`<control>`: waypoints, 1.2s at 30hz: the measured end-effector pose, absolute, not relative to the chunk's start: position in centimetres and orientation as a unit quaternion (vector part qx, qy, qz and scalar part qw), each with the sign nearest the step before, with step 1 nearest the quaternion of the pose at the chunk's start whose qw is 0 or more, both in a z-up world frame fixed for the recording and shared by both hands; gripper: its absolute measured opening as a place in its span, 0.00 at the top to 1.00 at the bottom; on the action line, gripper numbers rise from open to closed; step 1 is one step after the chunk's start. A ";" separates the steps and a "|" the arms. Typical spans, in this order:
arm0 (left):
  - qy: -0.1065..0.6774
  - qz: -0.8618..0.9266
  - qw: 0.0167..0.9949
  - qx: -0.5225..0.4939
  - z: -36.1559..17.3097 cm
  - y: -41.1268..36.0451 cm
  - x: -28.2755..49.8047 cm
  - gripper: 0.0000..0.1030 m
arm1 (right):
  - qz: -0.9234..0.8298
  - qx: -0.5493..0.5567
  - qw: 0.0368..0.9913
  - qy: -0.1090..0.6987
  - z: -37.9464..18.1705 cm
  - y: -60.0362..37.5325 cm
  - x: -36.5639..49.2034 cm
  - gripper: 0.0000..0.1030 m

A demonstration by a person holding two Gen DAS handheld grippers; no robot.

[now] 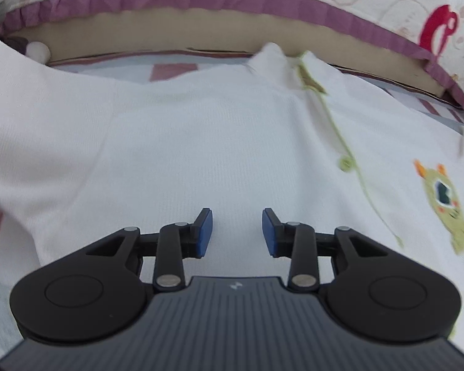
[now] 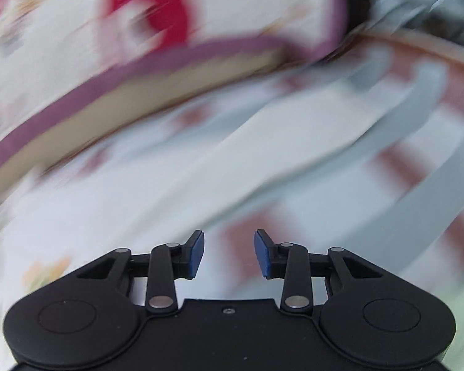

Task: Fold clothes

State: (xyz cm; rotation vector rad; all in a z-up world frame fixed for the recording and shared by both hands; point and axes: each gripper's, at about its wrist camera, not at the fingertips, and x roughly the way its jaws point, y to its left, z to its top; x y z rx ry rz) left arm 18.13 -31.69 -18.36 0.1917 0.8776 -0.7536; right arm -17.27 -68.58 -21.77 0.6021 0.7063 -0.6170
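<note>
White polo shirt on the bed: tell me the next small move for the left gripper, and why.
Probably lower the left gripper and pinch the white polo shirt at its left sleeve to start a fold. Its jaws are open and empty above the flat shirt front, while the sleeve lies spread outward. The right wrist view is too blurred to plan from.
</note>
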 end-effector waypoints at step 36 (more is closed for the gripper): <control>0.504 -0.266 0.818 0.078 -16.0 -16.1 18.3 0.59 | -0.143 0.183 0.895 0.380 -18.7 -50.6 -6.0 0.49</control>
